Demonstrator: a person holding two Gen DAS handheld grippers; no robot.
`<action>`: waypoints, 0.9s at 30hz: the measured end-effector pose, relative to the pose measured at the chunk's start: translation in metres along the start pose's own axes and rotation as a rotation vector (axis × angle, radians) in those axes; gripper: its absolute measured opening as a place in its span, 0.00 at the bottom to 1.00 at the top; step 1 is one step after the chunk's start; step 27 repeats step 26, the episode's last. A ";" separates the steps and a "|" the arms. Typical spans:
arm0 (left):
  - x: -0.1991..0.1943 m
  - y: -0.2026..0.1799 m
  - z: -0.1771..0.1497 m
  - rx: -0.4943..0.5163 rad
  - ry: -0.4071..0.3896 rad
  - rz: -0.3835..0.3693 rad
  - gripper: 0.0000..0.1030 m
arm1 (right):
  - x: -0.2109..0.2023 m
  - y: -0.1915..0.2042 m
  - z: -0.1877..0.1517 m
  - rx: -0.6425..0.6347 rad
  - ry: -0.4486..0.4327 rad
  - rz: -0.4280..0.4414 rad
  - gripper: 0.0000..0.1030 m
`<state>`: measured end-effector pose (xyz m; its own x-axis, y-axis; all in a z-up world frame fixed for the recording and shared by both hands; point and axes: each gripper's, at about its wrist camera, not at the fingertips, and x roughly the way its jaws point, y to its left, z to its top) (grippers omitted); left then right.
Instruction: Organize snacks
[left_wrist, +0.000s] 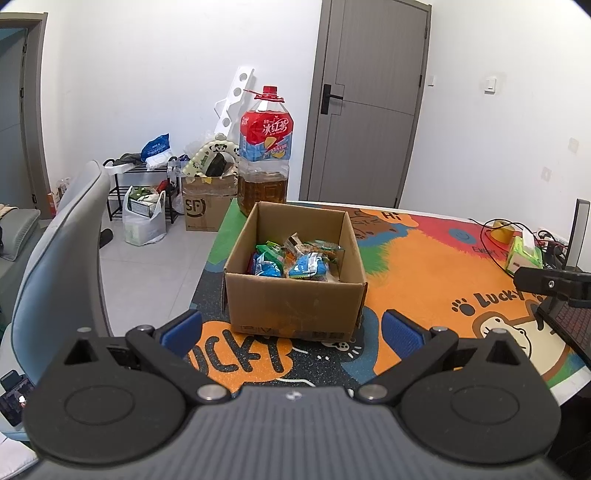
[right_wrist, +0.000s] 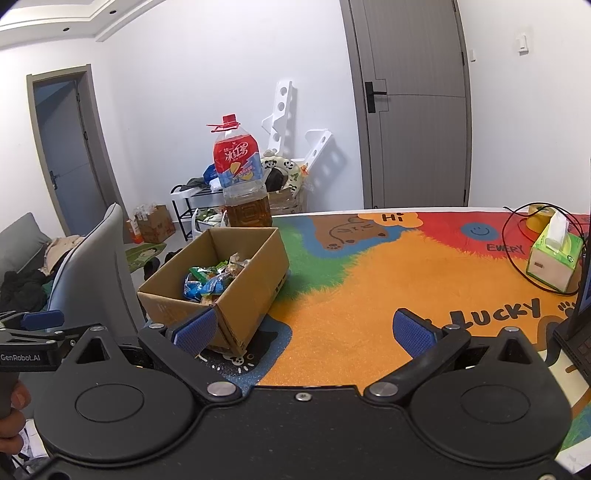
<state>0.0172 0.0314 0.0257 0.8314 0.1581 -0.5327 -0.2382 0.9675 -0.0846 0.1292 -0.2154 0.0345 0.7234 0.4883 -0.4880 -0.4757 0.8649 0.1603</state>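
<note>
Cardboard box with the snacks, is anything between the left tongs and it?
Nothing visible. The left tongs are open and empty, with only bare mat before the cardboard box. The snacks lie inside, open from above. The tea bottle stands behind the box.

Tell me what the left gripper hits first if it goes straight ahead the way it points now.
Most likely the near wall of the cardboard box. The left gripper is open and empty, and the box sits centred between its fingers, just ahead on the table mat. Nothing seems to lie between them, though depth is uncertain.
</note>
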 end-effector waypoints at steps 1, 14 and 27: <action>0.000 0.000 0.000 0.000 0.001 0.000 1.00 | 0.000 0.000 0.000 0.001 0.000 0.000 1.00; 0.001 0.001 0.000 0.003 0.000 -0.006 1.00 | 0.001 0.000 0.000 0.000 0.003 -0.001 1.00; 0.001 0.000 0.000 0.008 0.005 -0.013 1.00 | 0.002 0.001 -0.001 -0.002 0.008 0.002 1.00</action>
